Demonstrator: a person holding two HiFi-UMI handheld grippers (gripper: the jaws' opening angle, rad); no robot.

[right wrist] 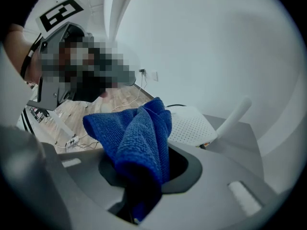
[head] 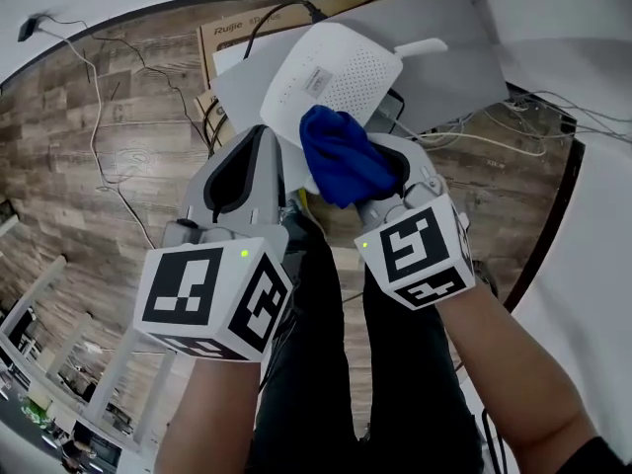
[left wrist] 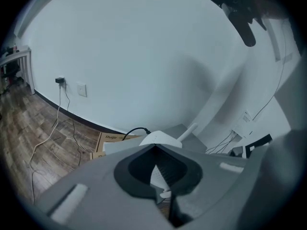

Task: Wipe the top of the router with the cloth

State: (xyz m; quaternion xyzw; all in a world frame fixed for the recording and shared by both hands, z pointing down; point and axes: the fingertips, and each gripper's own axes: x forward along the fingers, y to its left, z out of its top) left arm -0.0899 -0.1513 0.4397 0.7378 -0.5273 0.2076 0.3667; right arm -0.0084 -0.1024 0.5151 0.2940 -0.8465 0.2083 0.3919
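Note:
The white router [head: 346, 72] lies on a grey slab [head: 464, 57], its vent holes showing and one antenna [head: 420, 47] sticking out to the right. My right gripper [head: 380, 181] is shut on a bunched blue cloth [head: 341, 156], which rests against the router's near edge. In the right gripper view the cloth [right wrist: 139, 133] spills out of the jaws, with the router [right wrist: 189, 123] just beyond. My left gripper [head: 276, 156] sits at the router's near left edge, jaws closed together. In the left gripper view a strip of the router [left wrist: 160, 174] shows between them.
A cardboard box [head: 237, 33] lies under the slab's left side. Cables [head: 109, 117] trail over the wooden floor [head: 89, 186] to a wall socket [left wrist: 60, 80]. More cables [head: 553, 117] run at the right by the white wall. The person's dark trousers [head: 326, 363] fill the space below.

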